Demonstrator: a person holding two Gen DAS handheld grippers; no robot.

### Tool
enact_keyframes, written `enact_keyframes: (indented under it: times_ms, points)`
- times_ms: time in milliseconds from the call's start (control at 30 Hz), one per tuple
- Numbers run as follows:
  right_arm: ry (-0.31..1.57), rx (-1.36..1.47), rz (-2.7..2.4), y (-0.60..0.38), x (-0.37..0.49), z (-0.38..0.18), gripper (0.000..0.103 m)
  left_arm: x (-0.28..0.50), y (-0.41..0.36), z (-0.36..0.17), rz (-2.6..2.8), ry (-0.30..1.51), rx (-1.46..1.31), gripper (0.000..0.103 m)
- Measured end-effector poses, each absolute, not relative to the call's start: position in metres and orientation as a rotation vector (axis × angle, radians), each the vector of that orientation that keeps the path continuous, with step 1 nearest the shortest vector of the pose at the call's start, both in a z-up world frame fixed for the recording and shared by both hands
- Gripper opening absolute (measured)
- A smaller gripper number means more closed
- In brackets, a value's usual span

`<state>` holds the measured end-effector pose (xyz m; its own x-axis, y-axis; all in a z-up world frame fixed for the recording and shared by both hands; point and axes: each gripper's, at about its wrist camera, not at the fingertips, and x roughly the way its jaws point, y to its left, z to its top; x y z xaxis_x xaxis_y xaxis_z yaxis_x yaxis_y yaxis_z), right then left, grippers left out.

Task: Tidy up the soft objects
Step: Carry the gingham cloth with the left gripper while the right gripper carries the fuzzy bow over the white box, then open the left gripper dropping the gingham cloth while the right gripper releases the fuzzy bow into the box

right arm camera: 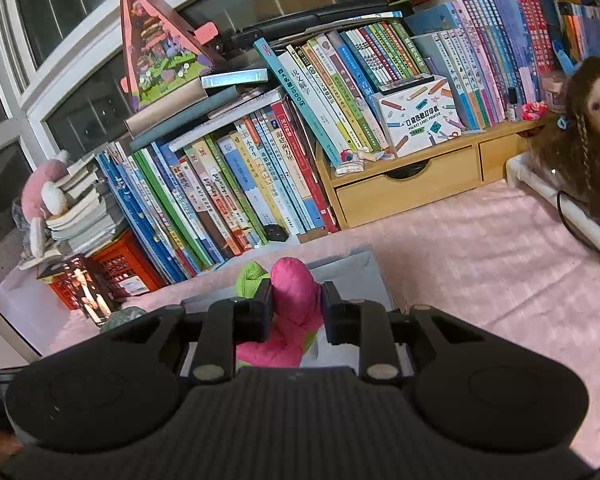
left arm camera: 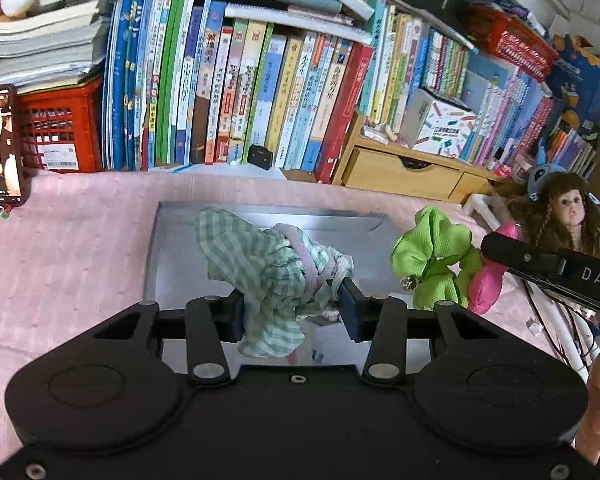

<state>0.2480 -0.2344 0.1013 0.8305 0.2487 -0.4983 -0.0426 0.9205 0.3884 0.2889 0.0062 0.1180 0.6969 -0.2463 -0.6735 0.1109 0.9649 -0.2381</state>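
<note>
Readable writing: the white carton (right arm camera: pixel 418 114) on the wooden drawer unit (right arm camera: pixel 408 184) carries "POCKET LABEL PRINTER" under a line of Chinese characters. The black bar of the right gripper, seen at the right edge of the left wrist view, shows "DAS", cut off. Book spines (left arm camera: pixel 236 88) bear Chinese titles; most are too small to read.

Left gripper (left arm camera: pixel 292 308): jaws clenched on a green-and-white checked cloth (left arm camera: pixel 260 264) with pink fuzzy trim. The cloth is bunched between the pads and hangs over a shallow grey tray (left arm camera: pixel 168 256), which sits on the pink table cover (left arm camera: pixel 68 248). The tray floor around the cloth looks bare.

Right gripper (right arm camera: pixel 296 308): jaws clamped on a pink stuffed piece (right arm camera: pixel 294 284). Beside it is bright green fabric (right arm camera: pixel 252 278), one soft toy as far as can be told. In the left view the same green ruffle (left arm camera: pixel 432 256) and pink part hang just off the tray's right edge.

Around: a doll (left arm camera: pixel 568 212) with long brown hair at the right. A red crate (left arm camera: pixel 60 128) holds up stacked books at the left. A phone (left arm camera: pixel 0 144) with a lit screen leans in front of it. A small black object (left arm camera: pixel 260 156) stands at the foot of the books behind the tray.
</note>
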Motion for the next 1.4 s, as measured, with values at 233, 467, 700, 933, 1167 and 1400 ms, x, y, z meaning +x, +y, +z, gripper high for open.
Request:
enact_keyframes:
  times_ms: [233,467,700,933,1167,1400]
  points:
    - [0.602,0.294,0.177,-0.228,0.278,0.094,0.029,0.324,0.004,0.108,-0.174,0.844,-0.203,0.042]
    - [0.652,0.245,0.157,-0.226,0.306,0.077,0.029,0.350,0.001,0.092,-0.147,0.911,-0.224,0.043]
    - [0.688,0.218,0.150,-0.220,0.324,0.062,0.029,0.363,0.001,0.078,-0.118,0.951,-0.233,0.043]
    - [0.726,0.178,0.157,-0.209,0.334,0.051,0.029,0.372,-0.003,0.064,-0.121,1.008,-0.236,0.043]
    - [0.742,0.151,0.173,-0.206,0.338,0.047,0.030,0.378,-0.003,0.059,-0.118,1.040,-0.249,0.044]
    - [0.752,0.114,0.183,-0.202,0.336,0.042,0.031,0.381,-0.004,0.053,-0.124,1.050,-0.250,0.048]
